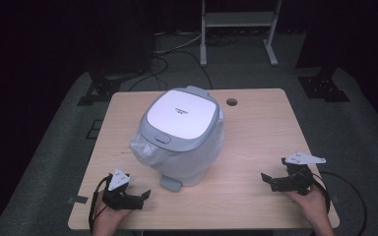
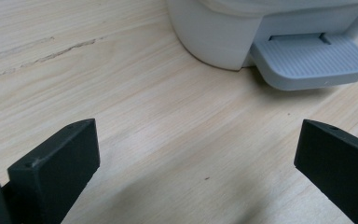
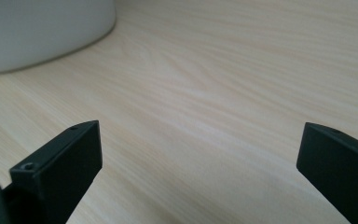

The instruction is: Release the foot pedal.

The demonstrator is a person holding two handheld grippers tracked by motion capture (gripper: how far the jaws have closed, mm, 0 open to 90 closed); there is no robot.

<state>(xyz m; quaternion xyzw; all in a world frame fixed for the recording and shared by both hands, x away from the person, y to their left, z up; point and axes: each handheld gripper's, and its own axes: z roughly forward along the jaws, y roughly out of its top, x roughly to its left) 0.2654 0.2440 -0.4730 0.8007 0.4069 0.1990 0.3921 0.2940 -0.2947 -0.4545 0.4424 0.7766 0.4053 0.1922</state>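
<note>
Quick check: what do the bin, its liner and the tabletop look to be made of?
Bin: likely hard plastic, smooth matte white-grey moulded shell, ribbed pedal. Liner: thin translucent plastic film, crinkled. Tabletop: pale wood or wood-look laminate, visible grain.

A pedal bin [image 1: 179,135] blocks the table [image 1: 256,142] centre; bare wood either side lies open

Overhead light falls on my table [image 1: 256,132]; the room around it goes near black. Mild glare on the pedal bin [image 1: 179,135] lid, short soft shadows beneath it. High view is soft and low-res. In both tongs views the near jaws blur, wood grain sharp mid-frame, bin base [image 3: 37,32] fuzzy.
</note>
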